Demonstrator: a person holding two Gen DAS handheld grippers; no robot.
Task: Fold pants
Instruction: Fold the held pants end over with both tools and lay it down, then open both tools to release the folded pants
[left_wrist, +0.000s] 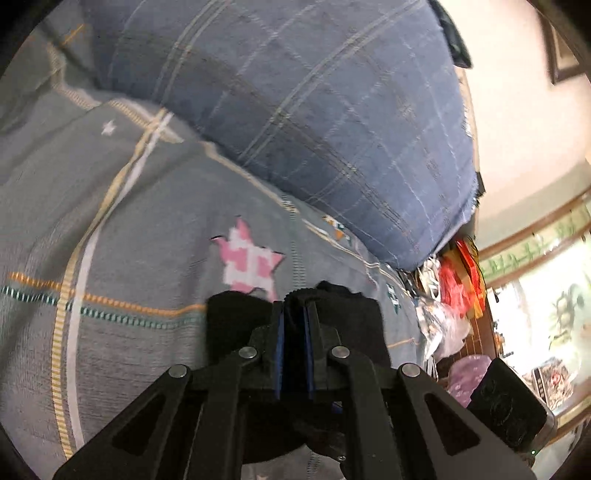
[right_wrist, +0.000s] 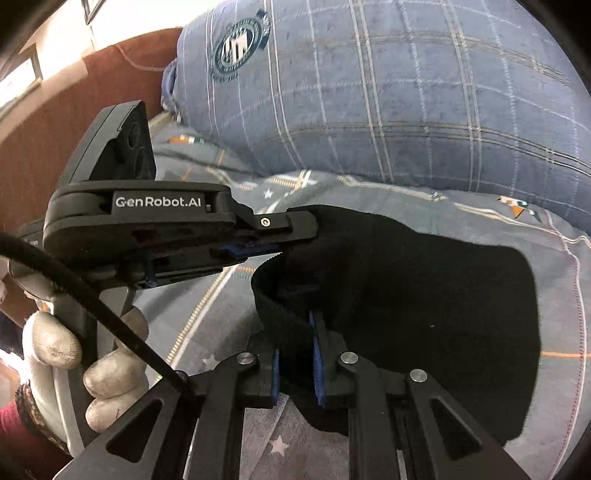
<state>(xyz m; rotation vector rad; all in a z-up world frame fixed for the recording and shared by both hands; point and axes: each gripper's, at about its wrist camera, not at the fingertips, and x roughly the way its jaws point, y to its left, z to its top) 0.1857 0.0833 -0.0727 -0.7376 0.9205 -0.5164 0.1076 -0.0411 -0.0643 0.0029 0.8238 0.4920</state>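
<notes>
- Holding the black pants (right_wrist: 424, 295) by their ribbed waistband, we have them bunched over the grey star-print bedsheet (left_wrist: 110, 229), just in front of the blue plaid pillow (left_wrist: 314, 110).
- Our right gripper (right_wrist: 295, 354) is clenched on the waistband: its blue pads (right_wrist: 317, 363) pinch the elastic strip from both sides.
- Our left gripper (left_wrist: 294, 317) is likewise closed on black cloth; in the right wrist view it reaches in from the side and its tips meet the pants at their upper edge.
- We judge this an early step: both tongs have the waist end, and the garment looks crumpled, not yet laid flat or doubled over.
- The next move, as we read it, calls for drawing the two grips apart to tension the waistband, then lowering the cloth flat on the sheet so that the legs can line up before any fold.
- The legs are hard to make out: the fabric is a dark mass with no visible seams or hems, and part of it is cut off by our own linkages.
- We cannot tell whether the pants touch the sheet or hang just above it.
- A gloved hand (right_wrist: 74, 350) grips the left tool's handle at the frame's edge; clutter beyond the bed in the left wrist view is too blurred to name.
</notes>
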